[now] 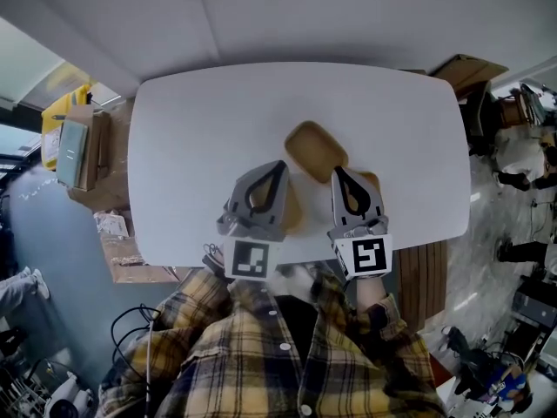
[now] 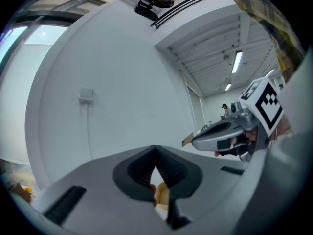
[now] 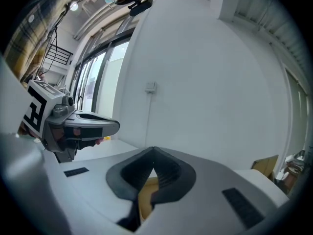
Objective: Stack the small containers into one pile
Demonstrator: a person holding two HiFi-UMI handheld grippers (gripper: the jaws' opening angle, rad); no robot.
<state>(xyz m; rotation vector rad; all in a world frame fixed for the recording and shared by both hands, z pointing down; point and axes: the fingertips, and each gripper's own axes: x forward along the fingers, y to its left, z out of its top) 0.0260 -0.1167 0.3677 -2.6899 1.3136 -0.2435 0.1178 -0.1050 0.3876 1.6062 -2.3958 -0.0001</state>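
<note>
Left gripper [image 1: 280, 165] clenched, tips meeting, nothing pinched; right gripper [image 1: 337, 172] likewise; a tan rounded shallow container [image 1: 315, 149] lies between their tips on the white table [image 1: 191, 129].

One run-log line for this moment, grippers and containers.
left gripper: shut | right gripper: shut | tan container: upright on white table, beyond both grippers

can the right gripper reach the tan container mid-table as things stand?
Probably yes. The shallow tan container lies on the white table just ahead of the right gripper, nothing between them; its fingers are shut, though, and must open first.
</note>
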